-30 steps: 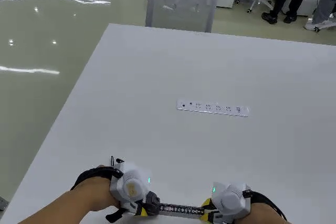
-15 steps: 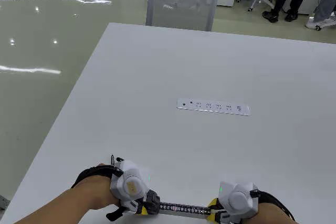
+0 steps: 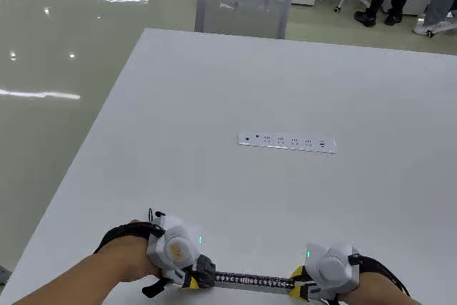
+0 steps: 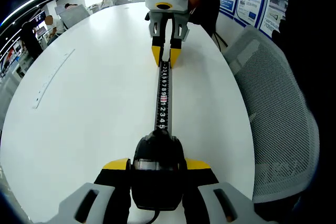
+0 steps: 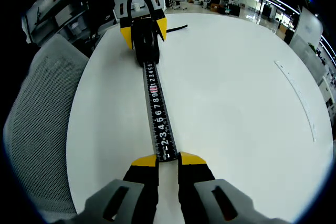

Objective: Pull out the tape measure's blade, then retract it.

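Note:
A black tape measure case (image 4: 157,163) sits clamped between the yellow-tipped fingers of my left gripper (image 4: 156,167), low over the white table (image 3: 285,91) at its near edge. Its blade (image 4: 164,95), printed with black and red numbers, runs straight out to my right gripper (image 5: 167,159), which is shut on the blade's end. In the head view the left gripper (image 3: 193,280) with the case (image 3: 205,275) is on the left, the right gripper (image 3: 296,287) is on the right, and the blade (image 3: 253,281) spans between them. The right gripper view has the case (image 5: 144,43) at the far end of the blade (image 5: 157,108).
A white power strip (image 3: 286,142) lies flat at the table's middle. A grey mesh chair (image 3: 243,6) stands at the far edge, with people's legs and office chairs beyond. Another mesh chair (image 4: 281,124) is close behind the near edge.
The right gripper has moved further right, away from the left one, and the drawn-out length of blade between them has grown. The left gripper has stayed about where it was.

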Motion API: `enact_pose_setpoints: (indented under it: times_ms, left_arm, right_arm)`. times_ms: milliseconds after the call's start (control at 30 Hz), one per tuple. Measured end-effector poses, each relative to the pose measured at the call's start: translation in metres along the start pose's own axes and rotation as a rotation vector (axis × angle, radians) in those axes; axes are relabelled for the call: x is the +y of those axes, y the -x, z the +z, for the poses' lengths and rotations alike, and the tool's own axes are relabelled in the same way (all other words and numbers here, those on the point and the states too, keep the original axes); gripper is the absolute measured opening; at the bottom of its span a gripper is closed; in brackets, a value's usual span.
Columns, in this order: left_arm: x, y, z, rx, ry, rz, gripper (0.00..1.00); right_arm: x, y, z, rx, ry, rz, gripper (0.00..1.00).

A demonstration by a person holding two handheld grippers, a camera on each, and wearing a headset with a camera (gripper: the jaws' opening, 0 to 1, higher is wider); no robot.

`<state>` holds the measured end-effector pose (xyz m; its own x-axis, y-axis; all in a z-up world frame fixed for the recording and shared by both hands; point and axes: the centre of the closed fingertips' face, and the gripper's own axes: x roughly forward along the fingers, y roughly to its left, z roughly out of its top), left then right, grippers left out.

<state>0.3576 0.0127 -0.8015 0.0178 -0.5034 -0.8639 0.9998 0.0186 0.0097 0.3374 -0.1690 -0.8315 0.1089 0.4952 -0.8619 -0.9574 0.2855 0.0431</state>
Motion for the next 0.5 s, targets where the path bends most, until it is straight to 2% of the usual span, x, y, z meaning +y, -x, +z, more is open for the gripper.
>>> enact_pose_setpoints:
  times_ms: [233,500]
  left_arm:
    - [0.000,0.000,0.000,0.002,0.001,0.003,0.34]
    - [0.000,0.000,0.000,0.003,-0.002,0.003,0.34]
  right_arm:
    - [-0.004,0.006,-0.010,0.022,0.006,0.000,0.11]
    - [-0.005,0.011,-0.019,0.025,-0.023,0.005,0.11]
